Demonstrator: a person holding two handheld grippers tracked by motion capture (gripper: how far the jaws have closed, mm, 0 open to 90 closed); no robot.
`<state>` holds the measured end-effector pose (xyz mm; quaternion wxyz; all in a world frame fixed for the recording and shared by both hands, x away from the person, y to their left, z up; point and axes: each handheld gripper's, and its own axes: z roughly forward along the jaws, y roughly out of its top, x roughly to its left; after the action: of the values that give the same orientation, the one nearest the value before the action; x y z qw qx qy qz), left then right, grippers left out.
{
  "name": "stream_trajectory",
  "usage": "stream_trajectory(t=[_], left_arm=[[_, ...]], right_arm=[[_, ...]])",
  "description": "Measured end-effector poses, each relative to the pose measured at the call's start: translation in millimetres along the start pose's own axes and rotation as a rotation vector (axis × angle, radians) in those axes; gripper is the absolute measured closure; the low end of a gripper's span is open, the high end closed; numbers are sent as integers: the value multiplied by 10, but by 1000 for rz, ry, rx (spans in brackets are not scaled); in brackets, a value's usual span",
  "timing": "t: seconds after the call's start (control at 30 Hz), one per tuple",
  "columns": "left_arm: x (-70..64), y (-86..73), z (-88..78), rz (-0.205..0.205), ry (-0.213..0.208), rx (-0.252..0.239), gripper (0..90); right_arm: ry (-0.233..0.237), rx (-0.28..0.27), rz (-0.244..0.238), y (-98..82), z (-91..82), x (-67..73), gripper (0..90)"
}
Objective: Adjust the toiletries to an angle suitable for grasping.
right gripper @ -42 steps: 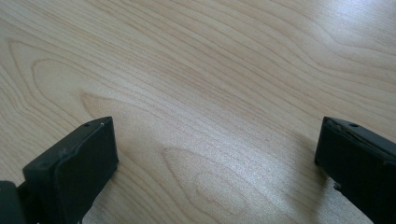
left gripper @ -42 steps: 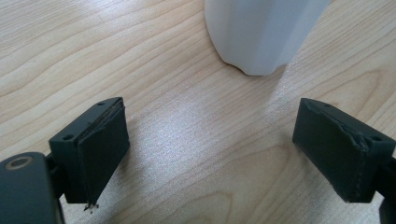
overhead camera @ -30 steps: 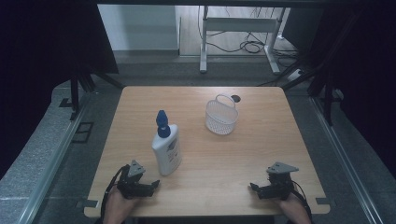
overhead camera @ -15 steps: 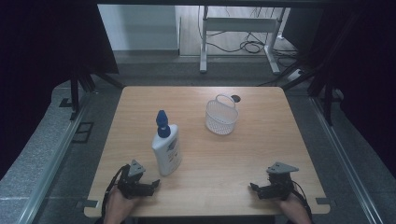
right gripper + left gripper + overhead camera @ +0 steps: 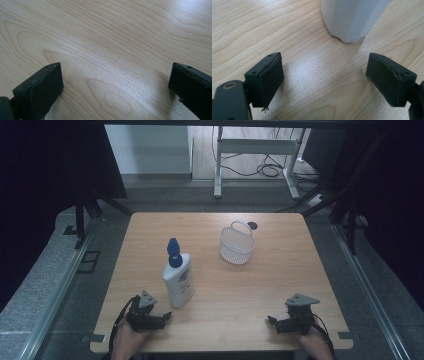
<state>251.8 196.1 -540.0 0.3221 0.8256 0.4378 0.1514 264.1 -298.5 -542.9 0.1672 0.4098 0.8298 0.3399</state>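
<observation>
- Bottle (image 5: 178, 281), white with a blue cap, stands upright on the table (image 5: 250, 290) just ahead of the left tongs (image 5: 162, 318); nothing is gripped.
- Left tongs, seen from their own camera (image 5: 324, 75), stand wide with only bare wood between the jaws, which have just been closing a little; the pads touch nothing.
- That same view cuts the bottle (image 5: 352, 17) off at the top edge, so only its rounded white base shows, near the jaws but apart from them.
- Right tongs (image 5: 275, 322) rest near the front right corner of the table, well apart from the bottle; in their own view (image 5: 115, 82) the jaws are spread wide over bare wood grain and hold nothing.
- Both jaw pairs are clipped by the bottom edge of their views, so the bodies behind them are hard to make out.
- From above, the hands at the front edge are partly cut off, and the label on the bottle is too small to read.
- Farther out, a white mesh basket (image 5: 237, 244) stands toward the back of the table, and a small dark round spot (image 5: 252, 225) lies just behind it; I cannot tell what it is.
</observation>
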Motion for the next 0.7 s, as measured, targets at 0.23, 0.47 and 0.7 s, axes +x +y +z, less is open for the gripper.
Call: stream_trajectory(t=[0.23, 0.47, 0.7], left_arm=[[6, 45, -76, -21, 11, -9, 211], [2, 70, -124, -10, 13, -13, 232], [31, 94, -151, -25, 23, -25, 342]], right_arm=[[0, 0, 0, 0, 0, 0, 0], [0, 0, 0, 0, 0, 0, 0], [0, 0, 0, 0, 0, 0, 0]])
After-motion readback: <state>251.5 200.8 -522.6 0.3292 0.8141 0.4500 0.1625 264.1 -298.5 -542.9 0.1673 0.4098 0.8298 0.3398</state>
